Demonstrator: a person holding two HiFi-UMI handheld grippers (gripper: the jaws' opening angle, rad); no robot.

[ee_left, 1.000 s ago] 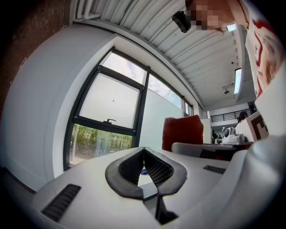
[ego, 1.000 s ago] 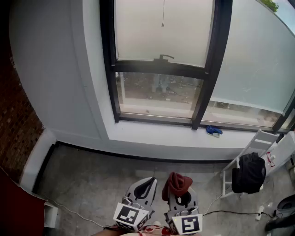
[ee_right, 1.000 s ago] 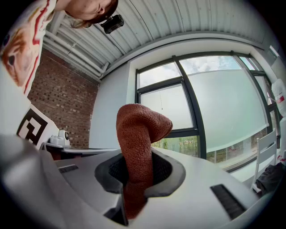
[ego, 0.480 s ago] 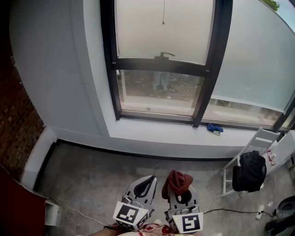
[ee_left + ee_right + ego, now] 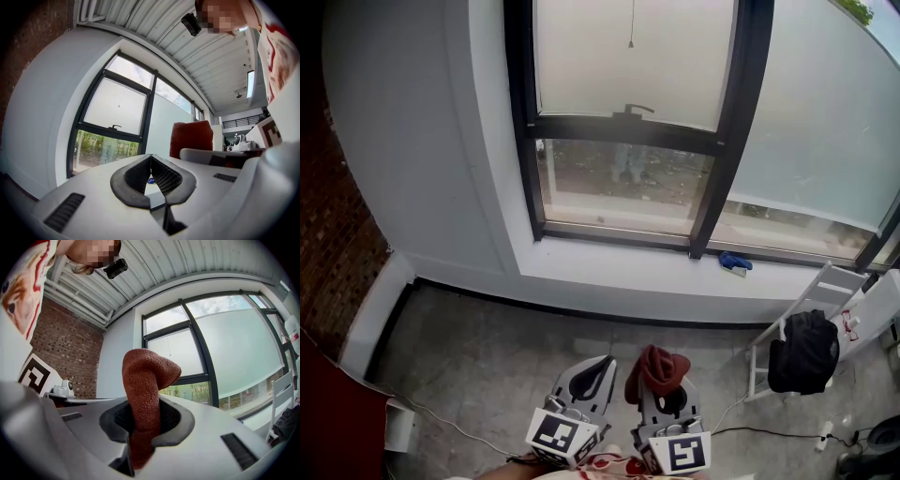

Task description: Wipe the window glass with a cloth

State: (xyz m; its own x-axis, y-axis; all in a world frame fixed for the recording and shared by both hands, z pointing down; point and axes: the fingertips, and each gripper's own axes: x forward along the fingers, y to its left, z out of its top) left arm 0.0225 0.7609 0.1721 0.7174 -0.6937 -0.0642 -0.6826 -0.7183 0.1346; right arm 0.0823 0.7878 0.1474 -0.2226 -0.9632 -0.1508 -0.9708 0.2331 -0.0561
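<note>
My right claw (image 5: 143,416) pinches the red cloth (image 5: 149,376), well short of the window glass (image 5: 628,61); my left claw (image 5: 151,158) is pressed together, empty. Only the head view catches a blue thing (image 5: 734,263) on the window's sill (image 5: 609,267).

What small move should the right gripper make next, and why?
Probably raise the right gripper forward toward the window glass: its jaws already clamp the red cloth, but it hangs low over the floor, far from the pane.
</note>
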